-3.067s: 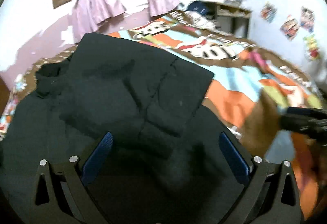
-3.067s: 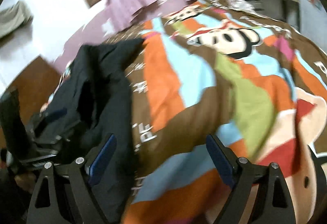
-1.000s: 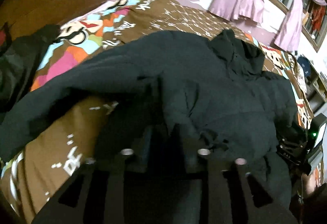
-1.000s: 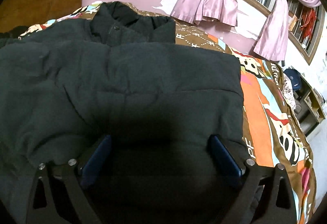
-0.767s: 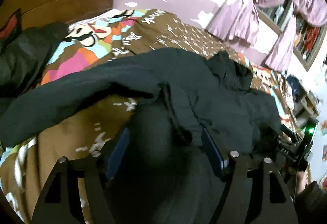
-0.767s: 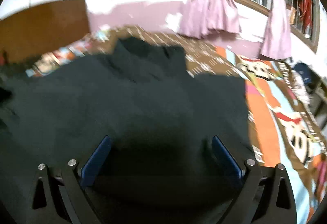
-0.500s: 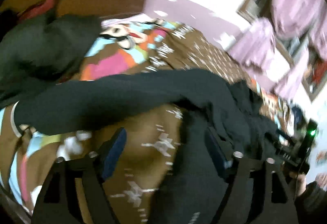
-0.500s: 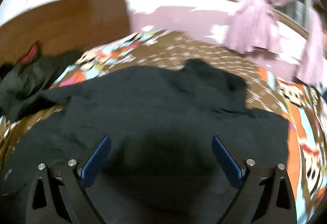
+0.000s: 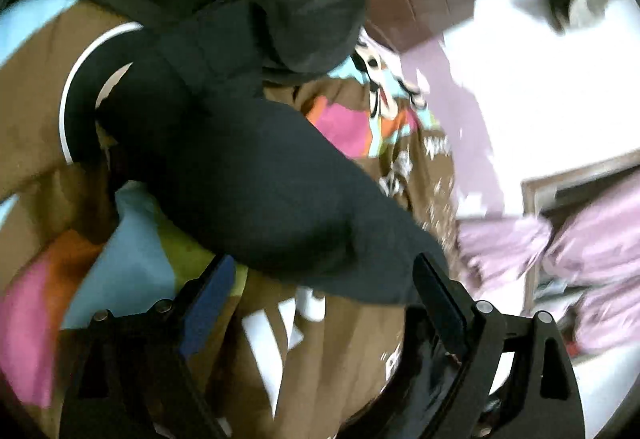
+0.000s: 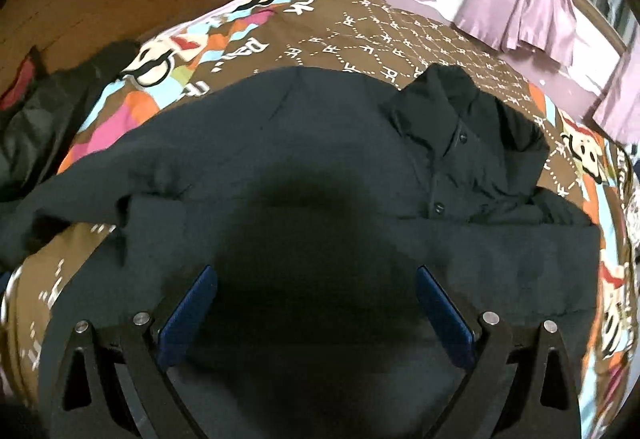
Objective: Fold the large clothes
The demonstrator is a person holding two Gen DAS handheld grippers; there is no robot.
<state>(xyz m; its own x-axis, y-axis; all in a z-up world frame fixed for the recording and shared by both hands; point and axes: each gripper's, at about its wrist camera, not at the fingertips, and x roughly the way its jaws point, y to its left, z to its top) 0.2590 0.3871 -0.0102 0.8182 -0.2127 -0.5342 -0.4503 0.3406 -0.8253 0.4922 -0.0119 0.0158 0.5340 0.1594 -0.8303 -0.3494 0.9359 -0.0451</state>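
Jaws released on both grippers: left gripper (image 9: 320, 279) has let go and swung to the outstretched sleeve (image 9: 256, 175); right gripper (image 10: 316, 295) hovers over the jacket (image 10: 320, 167), sleeve-fold next.

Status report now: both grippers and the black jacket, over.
Left gripper open, over the sleeve. Right gripper open, above black jacket, flat on bed. Second dark garment beside it.

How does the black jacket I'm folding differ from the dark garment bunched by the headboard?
The black jacket lies spread flat across the bedspread, collar and buttons showing; the dark garment sits crumpled in a heap at the bed's edge. The jacket has one sleeve stretched out; the heap shows no clear shape. Both are dark, and neither gripper holds either.
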